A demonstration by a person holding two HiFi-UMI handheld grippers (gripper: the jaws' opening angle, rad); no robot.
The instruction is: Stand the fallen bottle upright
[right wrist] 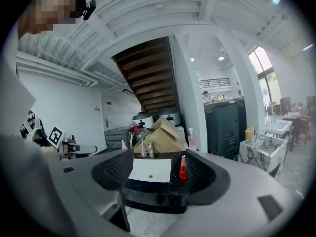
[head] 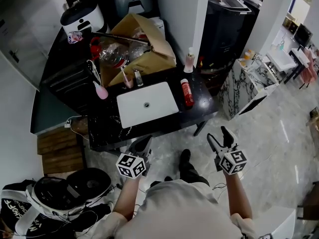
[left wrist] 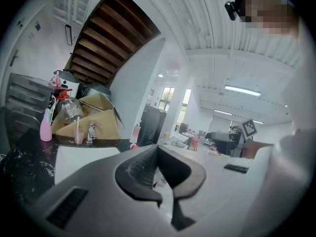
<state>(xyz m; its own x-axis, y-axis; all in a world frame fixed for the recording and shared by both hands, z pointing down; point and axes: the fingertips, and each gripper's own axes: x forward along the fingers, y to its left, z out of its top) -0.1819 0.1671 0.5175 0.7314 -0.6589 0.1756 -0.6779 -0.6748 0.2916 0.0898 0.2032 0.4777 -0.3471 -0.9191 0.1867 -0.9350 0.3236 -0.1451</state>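
Note:
A red bottle (head: pixel 187 92) lies on its side on the black counter (head: pixel 199 106), right of the white sink (head: pixel 159 108). Both grippers hang in front of the counter over the floor, well short of it. My left gripper (head: pixel 145 142) is shut with nothing in it; its pads (left wrist: pixel 140 169) meet in the left gripper view. To the right, my right gripper (head: pixel 218 134) is open and empty. In the right gripper view the red bottle (right wrist: pixel 182 168) and sink (right wrist: pixel 150 171) show between that gripper's (right wrist: pixel 154 171) spread jaws, still far off.
An open cardboard box (head: pixel 144 46) with a clear plastic bottle stands behind the sink. An upright pink pump bottle (head: pixel 189 61) stands at the counter's back right, a pink bottle (head: pixel 100 90) left of the sink. A marble cabinet (head: pixel 246 83) is right; round appliances (head: pixel 70 188) sit on the floor, lower left.

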